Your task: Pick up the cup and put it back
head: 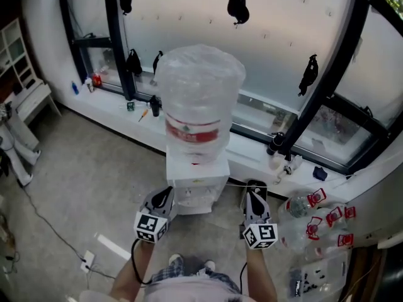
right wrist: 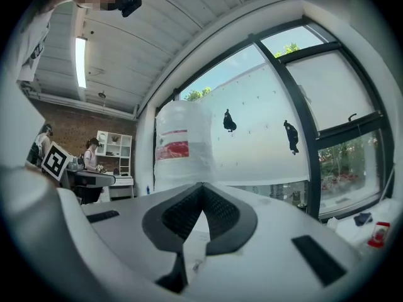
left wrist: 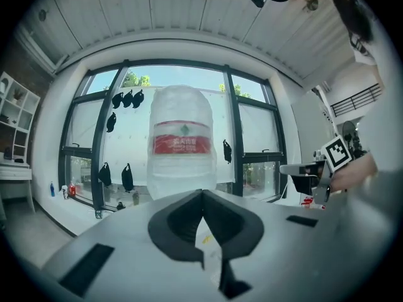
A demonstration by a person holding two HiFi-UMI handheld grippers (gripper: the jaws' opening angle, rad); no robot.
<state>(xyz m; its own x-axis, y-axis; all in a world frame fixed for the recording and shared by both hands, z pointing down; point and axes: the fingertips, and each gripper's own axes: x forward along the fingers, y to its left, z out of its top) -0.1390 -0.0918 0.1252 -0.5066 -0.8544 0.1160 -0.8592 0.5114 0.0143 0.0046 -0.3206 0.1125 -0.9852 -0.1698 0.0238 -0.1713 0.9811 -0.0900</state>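
The cup cannot be made out in any view. The left gripper (head: 166, 195) and the right gripper (head: 254, 192) are held side by side, level with each other and low in front of the dispenser (head: 196, 182), one at each side of it and not touching it. Each gripper's own view shows its jaws clenched, the dark tips meeting with nothing between them. Both point at the bottle (head: 200, 99).

The dispenser is a short white cabinet standing on the grey floor (head: 94, 181) against the low sill (head: 113, 102) under the window (head: 264, 49). The bottle sits upturned on its top: a large clear water bottle with a red label, wrapped in thin clear film. Its water level cannot be told through the film.

To the right of the dispenser, on the floor by the wall, lies a heap of small clear bottles (head: 318, 216) with red labels; whether they hold anything cannot be told. Nearer the person is a clear wrapper with a power strip (head: 315, 277) in it.

On the sill stand a dark flask (head: 154, 106), a red item (head: 96, 79) and a blue one (head: 74, 88), all too small to read for contents. Black bags (head: 238, 4) hang on the frosted pane. At the far left is a white shelf (head: 16, 55), and a cable runs across the floor to a socket (head: 87, 261).
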